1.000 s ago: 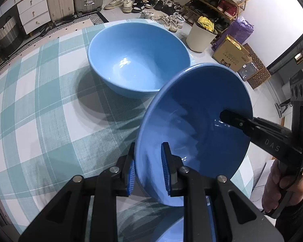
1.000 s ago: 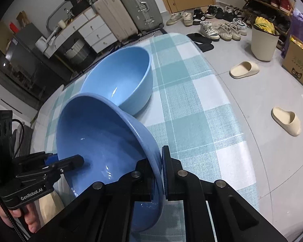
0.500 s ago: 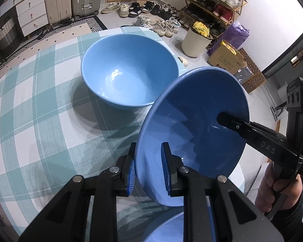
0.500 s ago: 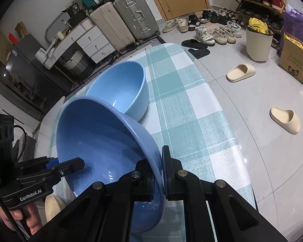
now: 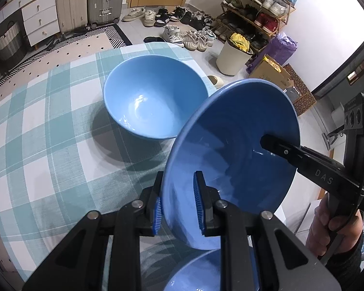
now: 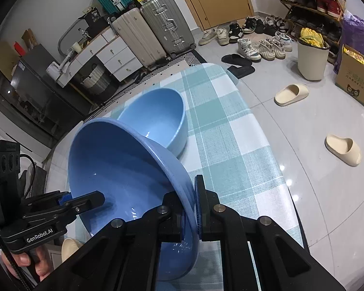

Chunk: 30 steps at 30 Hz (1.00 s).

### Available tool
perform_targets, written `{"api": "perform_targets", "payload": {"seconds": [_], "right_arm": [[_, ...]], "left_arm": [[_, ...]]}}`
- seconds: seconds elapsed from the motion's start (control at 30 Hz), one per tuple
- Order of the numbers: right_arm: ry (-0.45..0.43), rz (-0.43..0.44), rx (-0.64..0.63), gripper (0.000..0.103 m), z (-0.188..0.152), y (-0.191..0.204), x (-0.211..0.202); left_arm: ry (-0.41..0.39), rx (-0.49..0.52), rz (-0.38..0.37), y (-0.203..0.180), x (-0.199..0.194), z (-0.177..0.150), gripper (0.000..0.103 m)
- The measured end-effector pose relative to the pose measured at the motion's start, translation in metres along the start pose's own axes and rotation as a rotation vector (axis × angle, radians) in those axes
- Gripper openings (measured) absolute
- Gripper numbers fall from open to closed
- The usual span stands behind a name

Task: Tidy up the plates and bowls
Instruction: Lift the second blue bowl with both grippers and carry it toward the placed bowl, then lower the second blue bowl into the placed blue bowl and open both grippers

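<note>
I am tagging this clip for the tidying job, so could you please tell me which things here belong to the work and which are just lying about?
Part of the job:
- darker blue bowl, held tilted by its rim in the left claw and the right claw
- lighter blue bowl upright on the checked tablecloth
- another blue dish, partly hidden below

Lying about:
- suitcases
- shoes
- beige slippers
- waste bin
- cardboard box

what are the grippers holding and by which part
Both hold one darker blue bowl by its rim: the left gripper clamps the near edge, the right gripper the opposite edge.
</note>
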State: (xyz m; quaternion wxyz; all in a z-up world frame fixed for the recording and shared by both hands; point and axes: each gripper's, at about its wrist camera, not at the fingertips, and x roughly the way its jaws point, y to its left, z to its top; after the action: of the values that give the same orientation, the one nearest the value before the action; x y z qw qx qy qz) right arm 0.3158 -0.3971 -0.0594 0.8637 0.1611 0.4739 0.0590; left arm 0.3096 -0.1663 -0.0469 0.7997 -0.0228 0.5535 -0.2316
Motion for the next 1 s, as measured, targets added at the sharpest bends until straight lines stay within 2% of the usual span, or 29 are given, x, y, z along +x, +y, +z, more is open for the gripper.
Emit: {"api": "perform_targets", "payload": {"seconds": [0.53,0.83,1.0], "right_arm": [[0.046,0.0,-0.024,0.007,-0.005,0.03,-0.038],[0.055,0.017,-0.026,0.006,-0.024,0.044,-0.064],[0.063,0.014,-0.02,0.007,-0.036,0.047,-0.074]], "left_arm": [[0.004,0.017,-0.002,-0.004,-0.035,-0.013,0.02],[-0.016,0.008,0.001,-0.008,-0.061,-0.031,0.02],[0.0,0.005,-0.014,-0.011,-0.066,-0.045,0.02]]}}
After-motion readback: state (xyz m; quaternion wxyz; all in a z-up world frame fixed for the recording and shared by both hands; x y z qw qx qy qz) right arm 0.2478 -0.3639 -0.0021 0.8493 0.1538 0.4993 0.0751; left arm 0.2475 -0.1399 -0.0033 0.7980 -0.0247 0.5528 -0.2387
